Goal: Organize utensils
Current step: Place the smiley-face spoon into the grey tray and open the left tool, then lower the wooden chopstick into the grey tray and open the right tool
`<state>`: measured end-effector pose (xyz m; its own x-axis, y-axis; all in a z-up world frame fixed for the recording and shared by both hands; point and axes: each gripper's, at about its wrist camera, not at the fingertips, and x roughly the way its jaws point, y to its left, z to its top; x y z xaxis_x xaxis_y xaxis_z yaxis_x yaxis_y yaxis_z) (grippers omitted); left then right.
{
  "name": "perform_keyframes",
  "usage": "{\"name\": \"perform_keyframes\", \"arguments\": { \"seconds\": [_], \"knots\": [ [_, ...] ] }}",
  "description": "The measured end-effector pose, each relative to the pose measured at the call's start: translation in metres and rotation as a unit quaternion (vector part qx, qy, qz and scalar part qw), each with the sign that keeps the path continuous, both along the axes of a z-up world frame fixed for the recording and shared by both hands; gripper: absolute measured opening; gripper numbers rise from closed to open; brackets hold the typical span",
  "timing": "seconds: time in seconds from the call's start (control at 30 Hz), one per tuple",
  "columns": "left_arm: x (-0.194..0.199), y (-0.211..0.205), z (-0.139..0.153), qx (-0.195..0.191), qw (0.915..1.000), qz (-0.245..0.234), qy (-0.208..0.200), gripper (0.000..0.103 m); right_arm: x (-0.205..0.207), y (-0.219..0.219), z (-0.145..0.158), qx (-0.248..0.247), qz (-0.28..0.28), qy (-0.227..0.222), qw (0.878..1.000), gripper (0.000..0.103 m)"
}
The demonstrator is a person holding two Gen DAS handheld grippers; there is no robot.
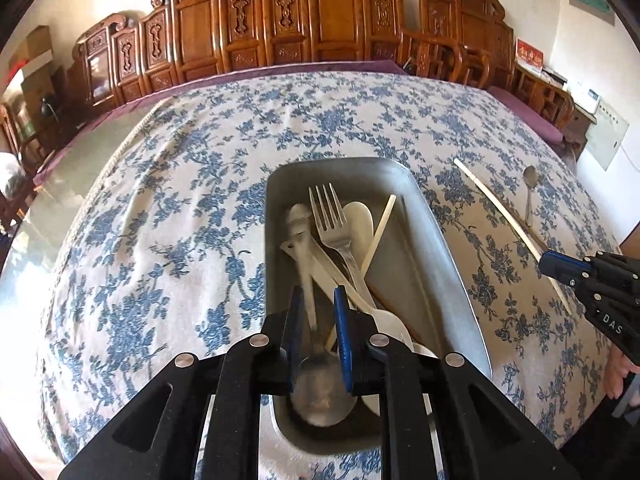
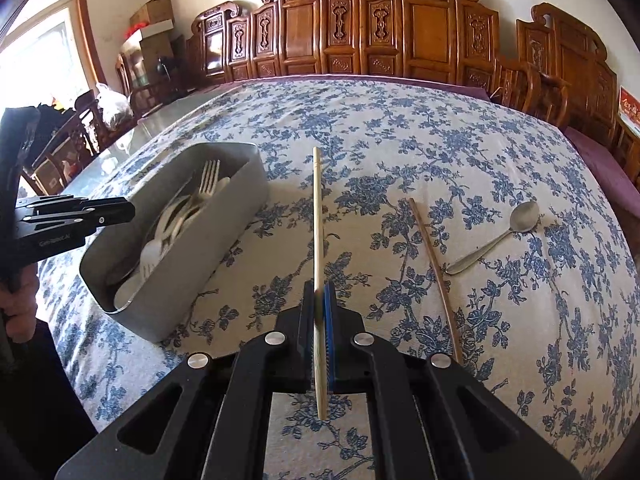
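Risk: the pale wooden chopstick (image 2: 319,216), pinched in the right gripper (image 2: 319,312), may swivel toward nine o'clock. The left gripper (image 1: 318,320), jaws narrowly apart, straddles a steel spoon (image 1: 320,392) lying loose in the grey metal tray (image 1: 440,232).

A floral-clothed table (image 2: 400,128) bears a grey tray (image 2: 224,216), brown chopstick (image 2: 434,264) and metal spoon (image 2: 496,236)

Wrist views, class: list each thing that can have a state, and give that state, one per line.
Grey metal rectangular tray: holds cutlery, no lid.
Pale wooden chopstick: clamped in the right tongs.
Left tongs: open over the tray, around a spoon handle.
Brown wooden chopstick: loose on the cloth.
Silver metal spoon: loose on the cloth.
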<state>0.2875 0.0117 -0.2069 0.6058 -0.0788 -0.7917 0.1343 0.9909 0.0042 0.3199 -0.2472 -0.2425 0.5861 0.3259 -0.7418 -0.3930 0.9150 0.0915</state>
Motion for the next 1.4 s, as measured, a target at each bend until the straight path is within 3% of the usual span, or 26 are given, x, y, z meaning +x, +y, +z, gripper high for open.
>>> {"name": "perform_keyframes", "arguments": {
  "seconds": [0.37, 0.77, 0.9, 1.07, 1.13, 1.17, 1.4],
  "knots": [
    [-0.015, 0.013, 0.010, -0.008, 0.9999, -0.002, -0.013, 0.018, -0.018, 0.028, 0.023, 0.023, 0.027, -0.021, 0.999, 0.006],
    [-0.012, 0.028, 0.011, -0.015, 0.9997, 0.007, -0.018, 0.027, -0.029, 0.073, 0.029, 0.064, 0.059, 0.000, 0.996, 0.006],
    [-0.012, 0.035, 0.012, -0.018, 0.9995, 0.014, -0.021, 0.041, -0.024, 0.085, 0.029, 0.077, 0.059, 0.013, 0.995, 0.006],
    [-0.010, 0.044, 0.013, -0.020, 0.9993, 0.024, -0.023, 0.046, -0.015, 0.099, 0.027, 0.087, 0.051, 0.027, 0.995, 0.006],
    [-0.010, 0.048, 0.014, -0.019, 0.9991, 0.030, -0.024, 0.065, -0.010, 0.106, 0.026, 0.089, 0.048, 0.031, 0.994, 0.006],
    [-0.010, 0.050, 0.014, -0.019, 0.9989, 0.033, -0.028, 0.067, -0.008, 0.109, 0.025, 0.088, 0.047, 0.032, 0.994, 0.006],
    [-0.009, 0.066, 0.019, -0.028, 0.9977, 0.052, -0.035, 0.077, 0.008, 0.127, 0.018, 0.085, 0.040, 0.043, 0.995, 0.006]
  ]
}}
